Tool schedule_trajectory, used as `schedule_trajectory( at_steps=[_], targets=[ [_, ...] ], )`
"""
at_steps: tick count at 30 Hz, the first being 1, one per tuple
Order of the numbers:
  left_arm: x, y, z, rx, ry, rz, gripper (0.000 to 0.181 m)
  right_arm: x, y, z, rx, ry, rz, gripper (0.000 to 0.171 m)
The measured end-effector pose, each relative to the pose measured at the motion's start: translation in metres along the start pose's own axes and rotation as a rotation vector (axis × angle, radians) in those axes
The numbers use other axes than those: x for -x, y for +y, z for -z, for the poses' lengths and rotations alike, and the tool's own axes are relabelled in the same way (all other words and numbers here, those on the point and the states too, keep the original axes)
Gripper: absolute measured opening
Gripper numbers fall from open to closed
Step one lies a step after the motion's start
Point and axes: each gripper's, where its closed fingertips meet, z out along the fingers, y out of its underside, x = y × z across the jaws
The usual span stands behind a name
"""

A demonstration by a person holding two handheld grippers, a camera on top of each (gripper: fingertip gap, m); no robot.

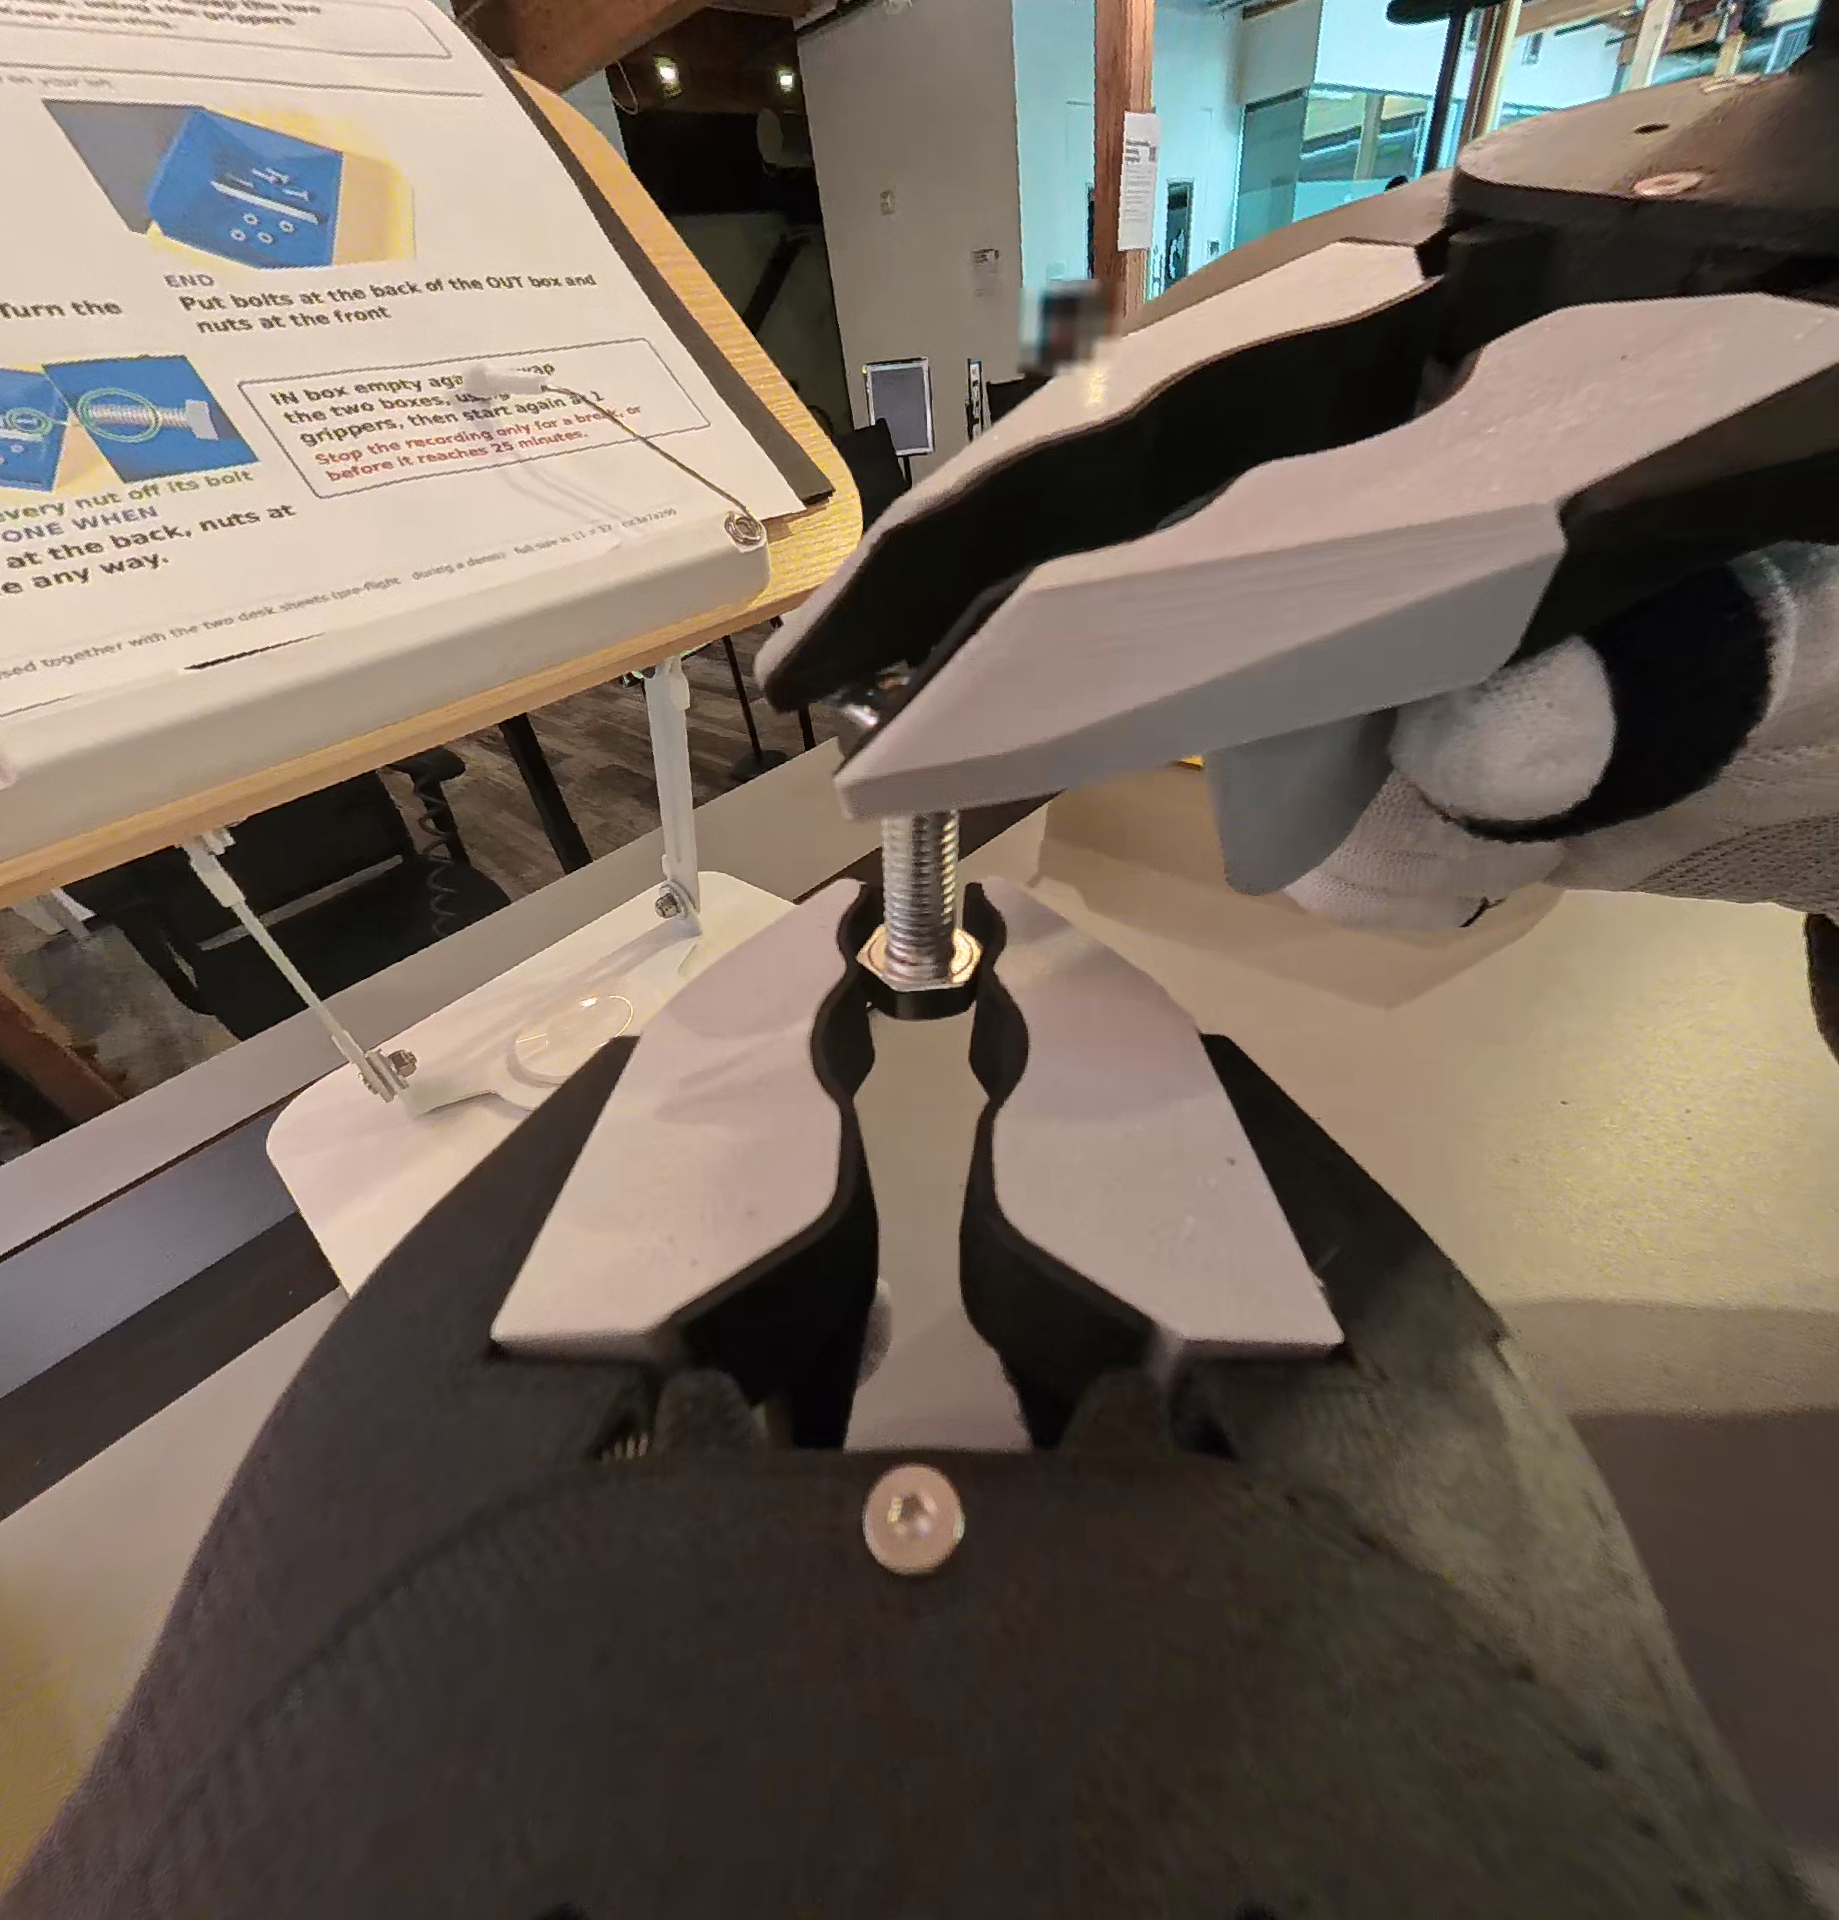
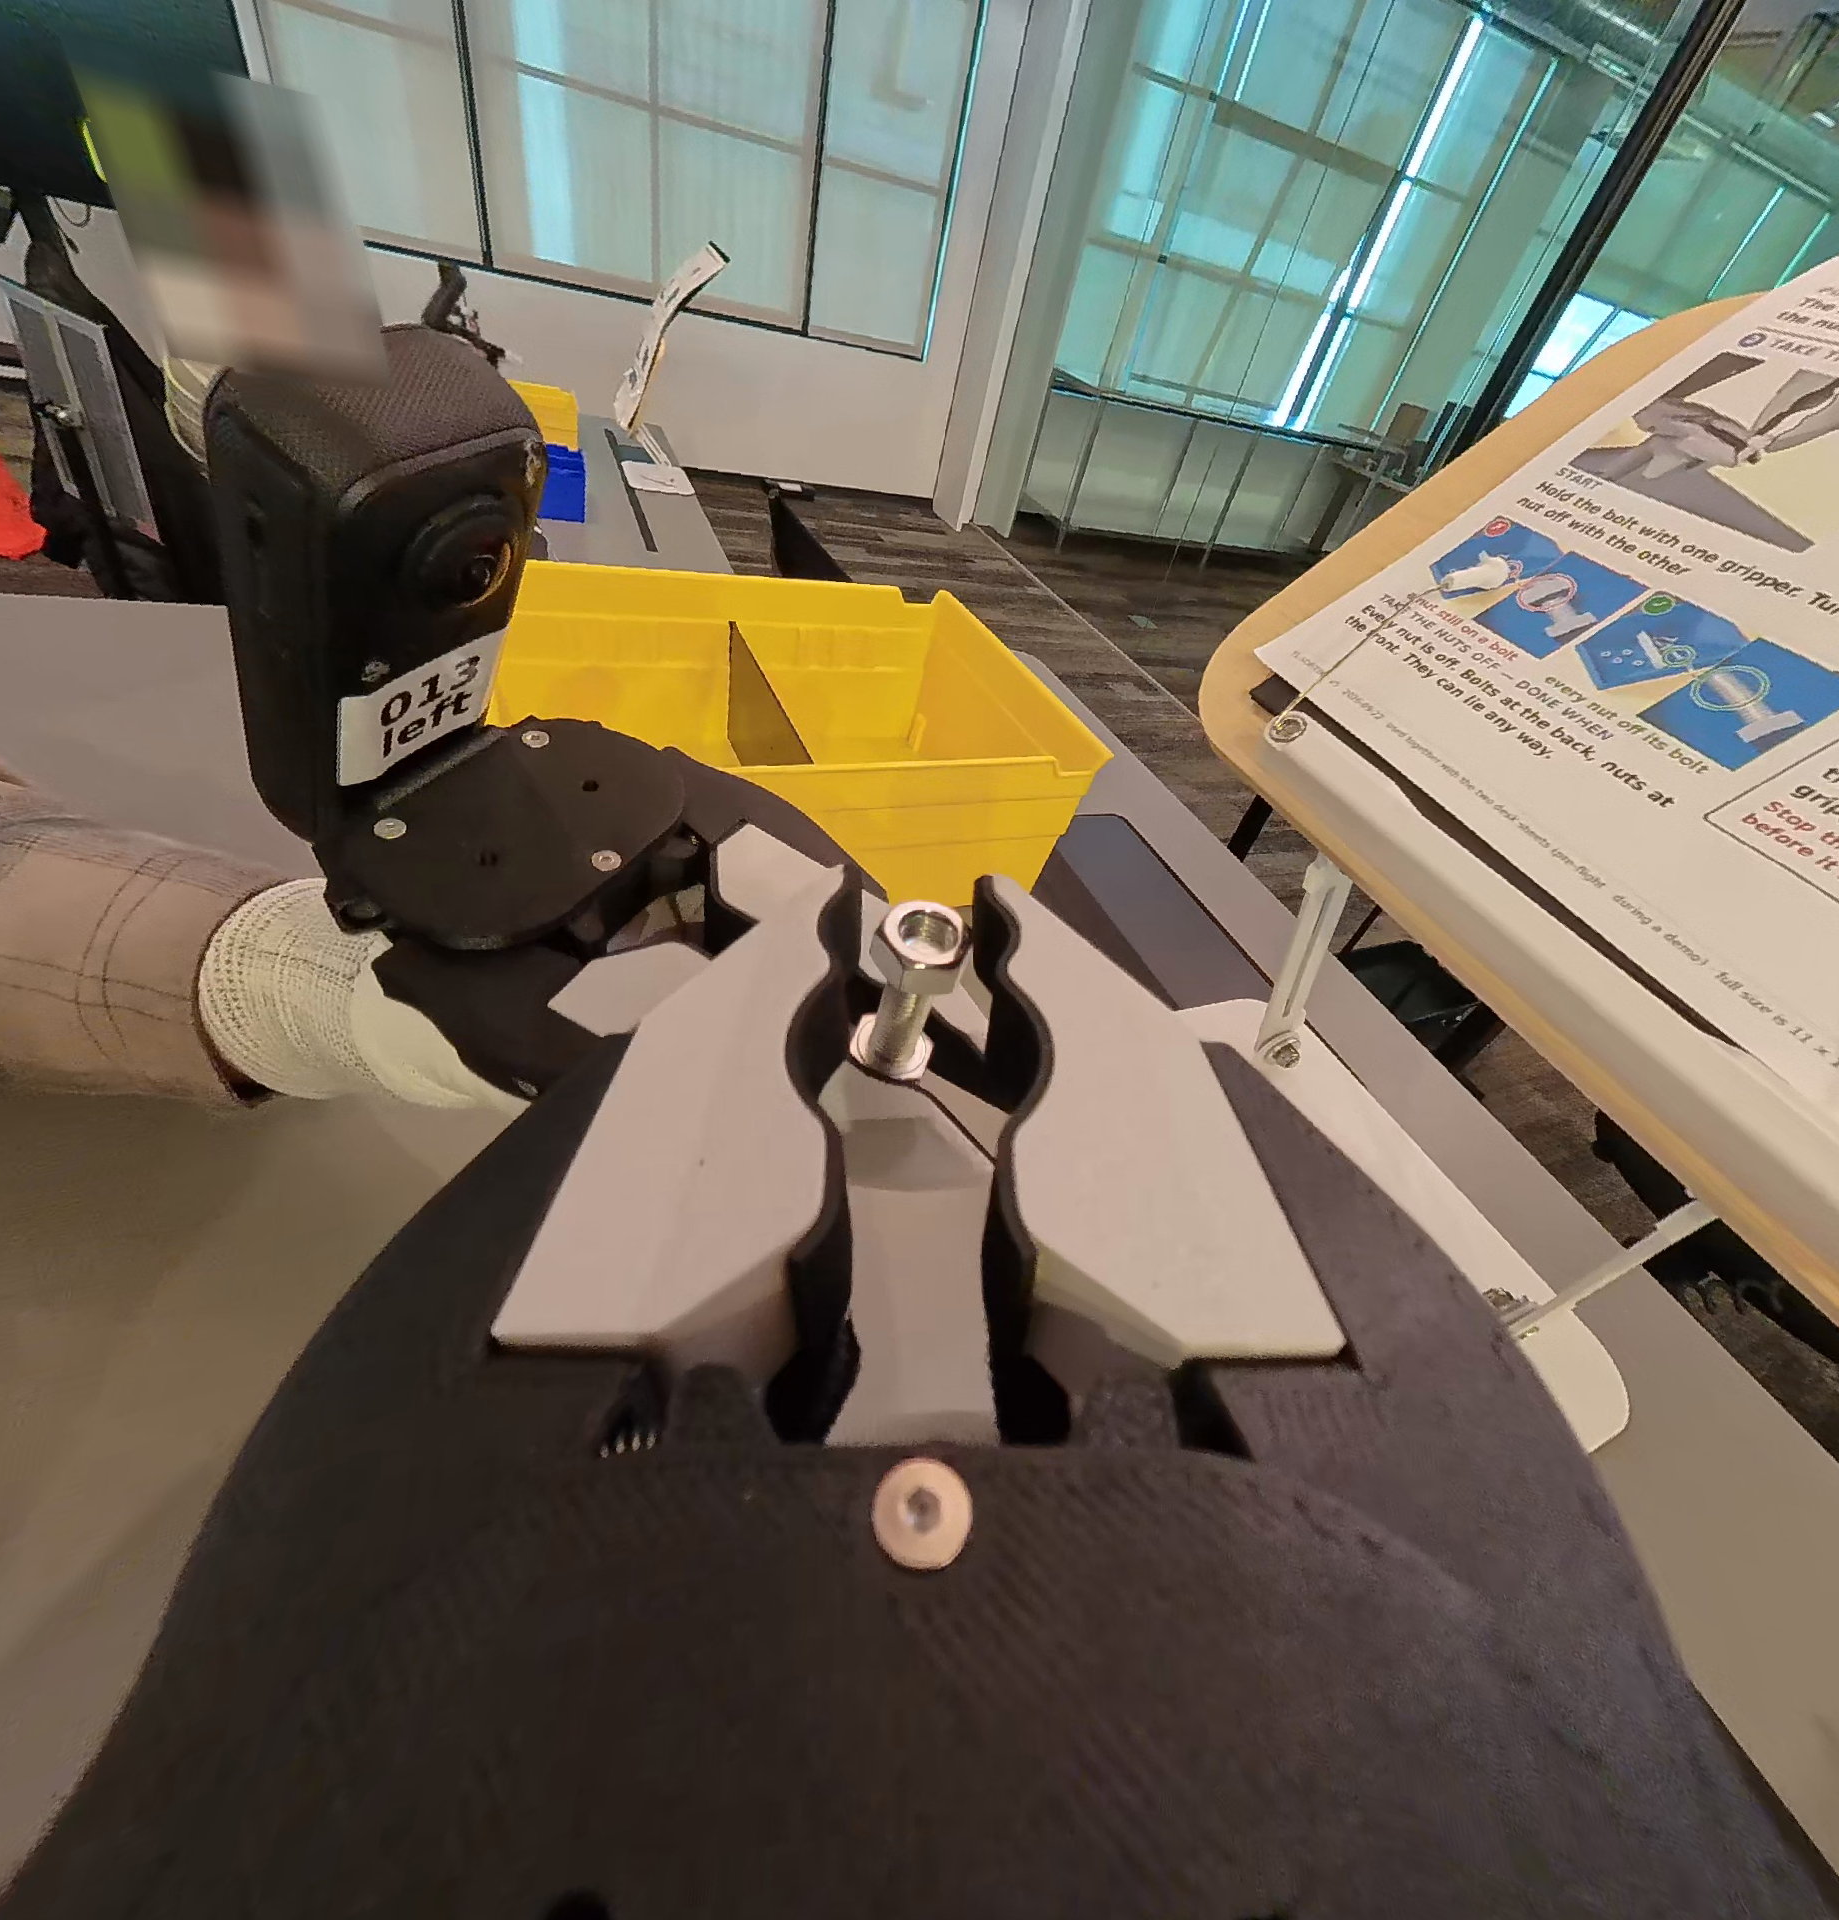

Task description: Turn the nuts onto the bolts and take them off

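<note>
A silver threaded bolt (image 1: 920, 883) stands upright between my two grippers. My left gripper (image 1: 920, 914) is shut on the bolt's hex head (image 1: 917, 961) at its lower end. My right gripper (image 1: 842, 696) comes in from above right and is shut on a hex nut at the bolt's top end, mostly hidden there by its grey fingers. In the right wrist view my right gripper (image 2: 920, 914) clamps that nut (image 2: 920, 935), with the bolt (image 2: 899, 997) running down to the head (image 2: 891, 1051). Gloved hands (image 1: 1517, 790) hold both tools above the table.
A yellow divided bin (image 2: 894, 769) stands on the grey table (image 2: 115, 1299) behind the grippers, with blue and yellow bins (image 2: 562, 483) farther back. A tilted board with an instruction sheet (image 1: 323, 416) on a white stand (image 1: 479, 1060) is close by. The left tool's camera (image 2: 375, 582) rises at left. About 6 cm separates my left fingertips from my right.
</note>
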Motion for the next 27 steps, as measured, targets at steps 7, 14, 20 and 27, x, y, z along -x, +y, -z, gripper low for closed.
schedule_trajectory(
  at_steps=[7, 14, 20, 27],
  targets=[
    [0.0, -0.001, 0.001, -0.006, 0.004, 0.009, 0.015, -0.001, -0.005, 0.003, -0.013, -0.001, 0.005, 0.028],
    [-0.004, -0.006, 0.003, -0.01, 0.062, 0.04, 0.015, -0.001, -0.001, 0.012, -0.032, -0.081, -0.073, 0.042],
    [-0.028, -0.009, 0.007, -0.013, 0.237, 0.045, 0.015, 0.009, -0.005, 0.023, -0.115, -0.225, -0.164, 0.04],
    [-0.039, -0.01, 0.008, -0.016, 0.297, 0.051, 0.015, 0.017, -0.004, 0.03, -0.142, -0.307, -0.192, 0.026]
  ],
)
